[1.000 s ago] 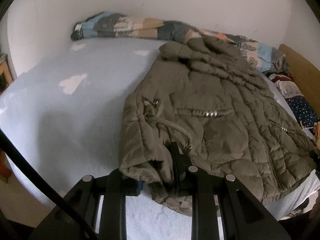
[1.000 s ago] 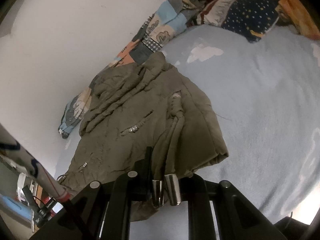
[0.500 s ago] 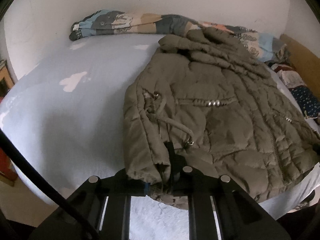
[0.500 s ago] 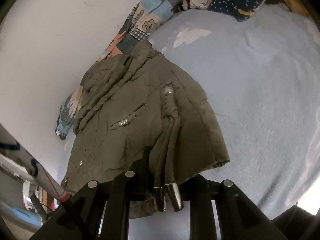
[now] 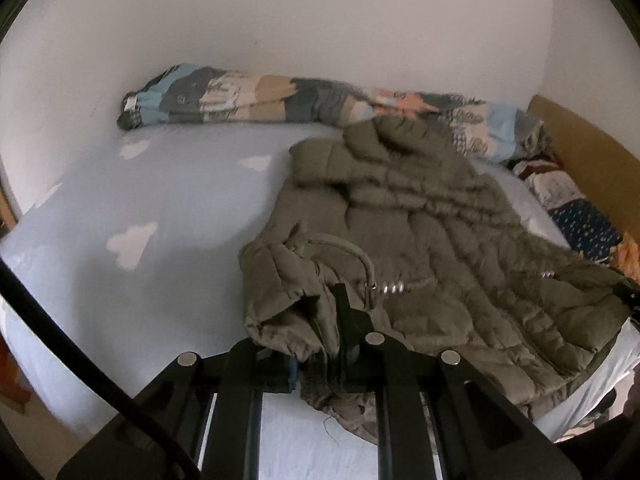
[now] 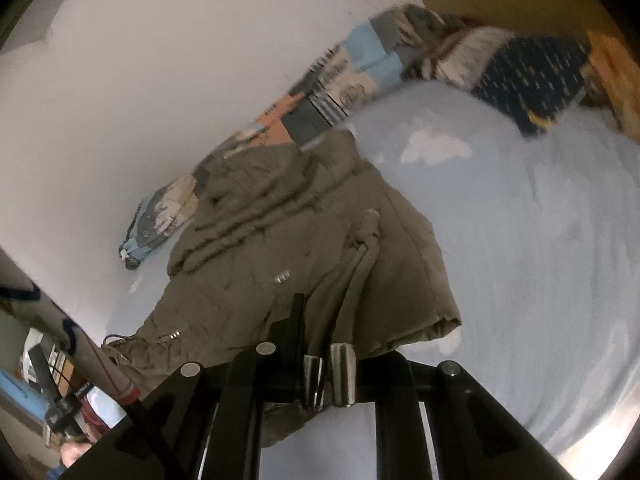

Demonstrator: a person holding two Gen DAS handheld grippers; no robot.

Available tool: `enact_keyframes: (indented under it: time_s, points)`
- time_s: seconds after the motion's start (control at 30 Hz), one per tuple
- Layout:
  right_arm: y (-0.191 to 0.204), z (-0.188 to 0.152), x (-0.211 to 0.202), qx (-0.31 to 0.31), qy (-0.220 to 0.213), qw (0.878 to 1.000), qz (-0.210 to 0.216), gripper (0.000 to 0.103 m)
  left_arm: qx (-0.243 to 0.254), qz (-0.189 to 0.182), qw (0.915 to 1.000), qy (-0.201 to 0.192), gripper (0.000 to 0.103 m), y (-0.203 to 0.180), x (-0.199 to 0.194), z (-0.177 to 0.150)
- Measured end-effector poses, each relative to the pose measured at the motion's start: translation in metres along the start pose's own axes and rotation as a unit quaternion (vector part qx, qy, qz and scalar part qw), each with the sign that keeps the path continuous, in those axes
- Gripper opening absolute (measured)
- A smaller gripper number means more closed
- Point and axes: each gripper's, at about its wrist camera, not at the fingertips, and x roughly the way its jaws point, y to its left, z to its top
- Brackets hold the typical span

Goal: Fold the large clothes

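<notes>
A bed (image 5: 168,216) in a pale blue, cloud-printed sheet stands against a plain white wall (image 5: 320,32); a patchwork quilt (image 5: 280,100) lies bunched along the wall, a wooden headboard (image 5: 584,164) beside it.

One olive quilted jacket (image 5: 420,240) is counted on one bed (image 5: 160,208). One patchwork blanket (image 5: 248,98) is seen at 12 o'clock, one dotted navy cloth (image 5: 584,228) at 3 o'clock. Two metal cord ends (image 6: 330,372) are counted at 6 o'clock.
</notes>
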Motion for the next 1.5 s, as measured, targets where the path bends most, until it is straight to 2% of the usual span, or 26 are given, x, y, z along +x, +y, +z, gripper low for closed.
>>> enact_keyframes:
  time_s: [0.13, 0.33, 0.5, 0.63, 0.7, 0.8, 0.87, 0.93, 1.07, 1.17, 1.27, 1.4, 1.5]
  points:
    - [0.009, 0.027, -0.003, -0.001, -0.011, 1.000, 0.020, 0.014, -0.001, -0.016, 0.9997, -0.019, 0.014, -0.001, -0.002, 0.039]
    - [0.033, 0.085, 0.001, -0.012, -0.033, 0.999, 0.038, 0.014, -0.027, -0.037, 0.9985, -0.031, 0.014, -0.001, 0.013, 0.108]
    - [0.051, 0.145, 0.030, -0.008, -0.043, 0.998, 0.040, 0.014, -0.056, -0.061, 0.9963, -0.024, 0.022, -0.003, 0.043, 0.177]
    - [0.064, 0.204, 0.071, -0.012, -0.049, 0.998, 0.027, 0.013, -0.090, -0.091, 0.9917, -0.010, 0.033, 0.006, 0.073, 0.232]
    - [0.066, 0.230, 0.094, -0.008, -0.050, 0.998, 0.022, 0.013, -0.105, -0.099, 0.9894, -0.012, 0.043, 0.011, 0.086, 0.248]
    - [0.068, 0.264, 0.136, -0.014, -0.049, 0.999, 0.004, 0.013, -0.132, -0.116, 0.9843, -0.021, 0.053, 0.026, 0.106, 0.272]
    - [0.064, 0.283, 0.173, -0.012, -0.043, 0.999, -0.009, 0.013, -0.144, -0.089, 0.9850, -0.034, 0.063, 0.038, 0.119, 0.288]
    - [0.057, 0.293, 0.202, -0.012, -0.037, 0.999, -0.022, 0.013, -0.143, -0.065, 0.9866, -0.045, 0.063, 0.048, 0.127, 0.300]
    - [0.042, 0.306, 0.262, -0.005, -0.019, 0.999, -0.044, 0.014, -0.135, -0.038, 0.9886, -0.054, 0.063, 0.058, 0.144, 0.308]
    - [0.035, 0.310, 0.299, -0.005, -0.005, 0.998, -0.060, 0.014, -0.092, -0.036, 0.9945, -0.034, 0.063, 0.041, 0.169, 0.298]
    - [0.031, 0.311, 0.329, -0.004, 0.008, 0.997, -0.073, 0.014, -0.045, -0.052, 0.9977, 0.000, 0.063, 0.010, 0.205, 0.278]
    - [0.022, 0.308, 0.353, 0.007, 0.021, 0.996, -0.083, 0.014, -0.008, -0.082, 0.9947, 0.062, 0.063, -0.034, 0.259, 0.247]
    - [0.012, 0.307, 0.366, 0.030, 0.041, 0.996, -0.076, 0.019, 0.011, -0.063, 0.9935, 0.094, 0.063, -0.058, 0.296, 0.227]
